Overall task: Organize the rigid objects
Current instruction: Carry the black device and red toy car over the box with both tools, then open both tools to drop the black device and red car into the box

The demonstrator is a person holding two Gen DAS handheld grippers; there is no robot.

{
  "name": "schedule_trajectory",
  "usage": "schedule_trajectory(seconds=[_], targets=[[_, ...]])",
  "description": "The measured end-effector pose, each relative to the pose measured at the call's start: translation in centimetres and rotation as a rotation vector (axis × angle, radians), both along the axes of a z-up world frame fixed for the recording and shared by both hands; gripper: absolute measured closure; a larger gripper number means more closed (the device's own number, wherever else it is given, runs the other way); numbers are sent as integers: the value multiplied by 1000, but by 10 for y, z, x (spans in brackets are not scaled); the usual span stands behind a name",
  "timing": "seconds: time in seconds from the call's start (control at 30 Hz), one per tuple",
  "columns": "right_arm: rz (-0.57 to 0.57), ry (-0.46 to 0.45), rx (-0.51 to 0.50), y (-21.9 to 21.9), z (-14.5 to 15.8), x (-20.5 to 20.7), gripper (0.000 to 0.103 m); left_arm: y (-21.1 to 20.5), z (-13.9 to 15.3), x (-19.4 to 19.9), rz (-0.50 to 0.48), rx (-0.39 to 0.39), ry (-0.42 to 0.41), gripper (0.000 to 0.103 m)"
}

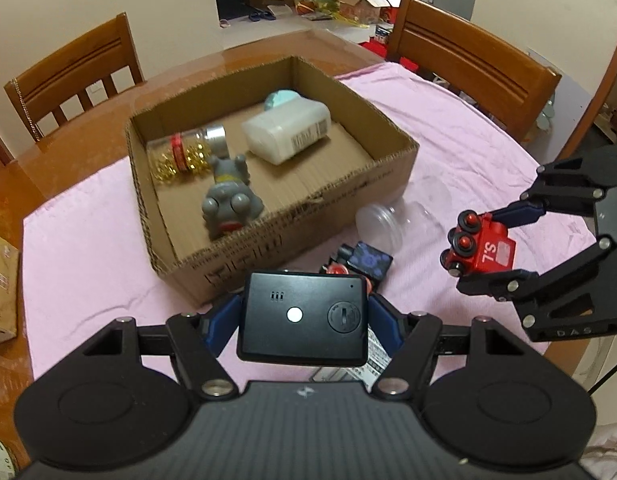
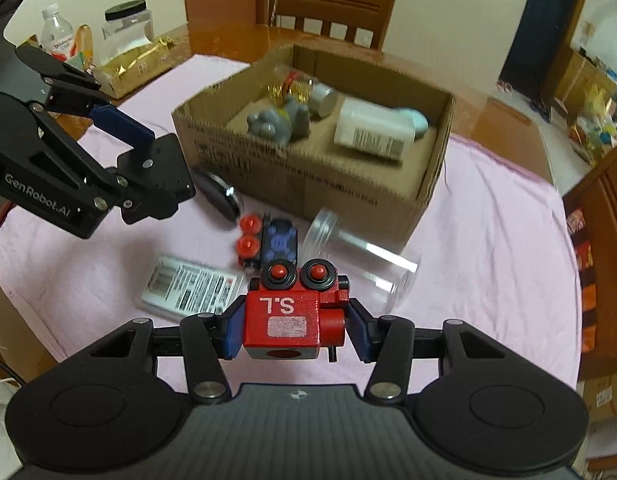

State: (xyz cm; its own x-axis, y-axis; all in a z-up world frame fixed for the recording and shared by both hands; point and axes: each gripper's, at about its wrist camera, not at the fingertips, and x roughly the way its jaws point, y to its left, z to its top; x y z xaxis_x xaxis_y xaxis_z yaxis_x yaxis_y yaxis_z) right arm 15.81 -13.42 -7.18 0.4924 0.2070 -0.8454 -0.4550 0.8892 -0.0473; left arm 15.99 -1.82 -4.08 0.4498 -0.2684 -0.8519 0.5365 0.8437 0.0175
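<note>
My left gripper [image 1: 303, 320] is shut on a black box-shaped device [image 1: 303, 319] with a white dot, held above the pink cloth; the same gripper [image 2: 156, 172] shows at the left of the right wrist view. My right gripper [image 2: 294, 326] is shut on a red toy train [image 2: 292, 316] marked "S.L", also lifted; that train [image 1: 482, 248] shows at the right of the left wrist view. An open cardboard box [image 1: 292, 216] ahead holds a grey toy figure [image 1: 230, 204], a white bottle [image 1: 288, 132] and a jar of gold beads [image 1: 184, 154].
On the pink cloth [image 2: 488, 220] in front of the box lie a blue toy wagon [image 2: 278, 242], a clear plastic jar [image 2: 360, 254], a labelled flat packet [image 2: 190, 288] and a dark round object [image 2: 220, 196]. Wooden chairs [image 1: 468, 64] stand behind the table. Bottles and a gold packet [image 2: 128, 64] sit far left.
</note>
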Motion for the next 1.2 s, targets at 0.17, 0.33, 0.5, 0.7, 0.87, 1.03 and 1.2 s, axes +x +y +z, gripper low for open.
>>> schedule_trajectory(seconds=[0.17, 0.33, 0.5, 0.7, 0.87, 1.03, 1.2], targets=[[6, -27, 10, -3, 13, 16, 47, -1, 11, 6, 13, 0, -27, 34], [10, -62, 21, -5, 27, 35, 47, -1, 22, 14, 31, -17, -63, 34], [30, -105, 18, 0, 40, 58, 47, 1, 32, 25, 54, -21, -99, 34], [47, -132, 18, 9, 48, 94, 47, 12, 39, 44, 106, -16, -135, 34], [37, -127, 29, 15, 46, 121, 34, 22, 41, 66, 160, -21, -141, 34], [19, -165, 38, 22, 46, 121, 0, 26, 40, 89, 200, -22, -148, 34], [-30, -141, 20, 21, 44, 114, 0, 22, 31, 110, 217, -24, -140, 34]])
